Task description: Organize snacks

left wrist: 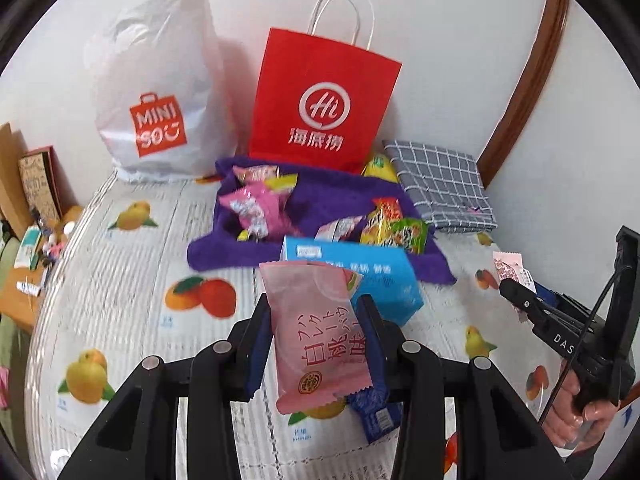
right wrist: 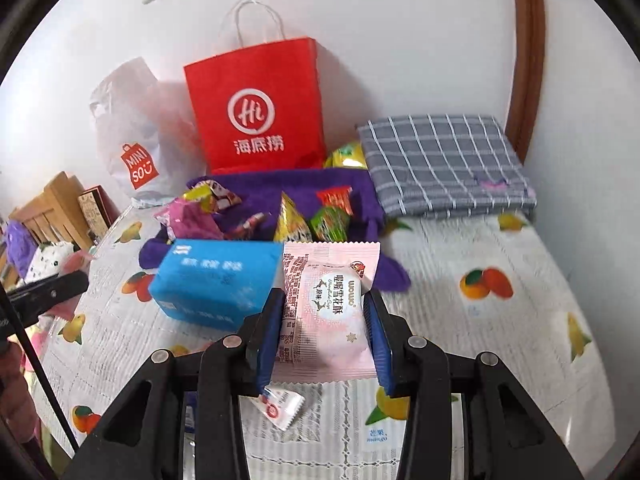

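A pink snack packet [left wrist: 320, 344] with red characters hangs upright above the fruit-print tablecloth [left wrist: 120, 280], my left gripper [left wrist: 316, 304] shut on its sides. My right gripper [right wrist: 323, 300] is shut on a pale pink packet [right wrist: 332, 320] with a reindeer print, also lifted off the table. In the left wrist view the right gripper [left wrist: 516, 292] shows at the right, a hand below it. Behind both lies a purple cloth [right wrist: 360, 192] holding several wrapped snacks. A blue packet [left wrist: 376, 412] and a small white candy [right wrist: 280, 404] lie on the table beneath the grippers.
A blue box [right wrist: 216, 280] stands in front of the purple cloth. A red paper bag [left wrist: 324, 100] and a white plastic bag [left wrist: 160, 92] lean on the wall behind. A folded grey checked cloth [right wrist: 444, 164] lies at the back right. Clutter sits past the table's left edge.
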Motion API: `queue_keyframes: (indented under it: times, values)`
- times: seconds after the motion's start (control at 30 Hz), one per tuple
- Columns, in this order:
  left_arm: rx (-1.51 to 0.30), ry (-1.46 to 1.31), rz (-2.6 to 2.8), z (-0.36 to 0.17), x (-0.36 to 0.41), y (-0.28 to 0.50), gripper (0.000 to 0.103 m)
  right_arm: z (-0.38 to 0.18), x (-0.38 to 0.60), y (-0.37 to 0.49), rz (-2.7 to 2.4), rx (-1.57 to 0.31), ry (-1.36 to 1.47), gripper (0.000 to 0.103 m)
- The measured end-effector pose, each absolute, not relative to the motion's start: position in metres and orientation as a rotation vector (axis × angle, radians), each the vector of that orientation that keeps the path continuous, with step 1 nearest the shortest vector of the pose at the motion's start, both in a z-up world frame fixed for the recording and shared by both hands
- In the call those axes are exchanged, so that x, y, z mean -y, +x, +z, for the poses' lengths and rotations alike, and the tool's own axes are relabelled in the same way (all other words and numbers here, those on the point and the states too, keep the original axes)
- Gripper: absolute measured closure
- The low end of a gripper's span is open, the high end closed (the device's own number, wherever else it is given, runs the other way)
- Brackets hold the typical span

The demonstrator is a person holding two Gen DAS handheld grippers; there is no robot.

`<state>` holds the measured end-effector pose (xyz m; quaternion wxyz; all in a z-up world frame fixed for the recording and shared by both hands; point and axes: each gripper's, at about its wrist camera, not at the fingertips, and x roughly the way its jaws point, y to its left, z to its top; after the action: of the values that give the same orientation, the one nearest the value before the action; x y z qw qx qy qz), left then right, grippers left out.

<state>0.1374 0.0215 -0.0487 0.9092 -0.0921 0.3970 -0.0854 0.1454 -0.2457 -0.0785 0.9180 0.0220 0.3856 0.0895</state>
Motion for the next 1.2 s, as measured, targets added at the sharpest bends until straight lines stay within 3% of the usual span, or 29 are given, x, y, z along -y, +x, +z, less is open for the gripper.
queue_keyframes:
  times: [0.67,1.2]
  values:
    - [-0.712,-0.107,-0.133,0.023,-0.032,0.211,0.064,0.000,0.207,0.238,0.282,-0.733,0.101,0.062]
    - [-0.777,-0.115,-0.139,-0.002,-0.030,0.292,0.064,-0.005,0.203,0.314,0.300,-0.709,0.091,0.062]
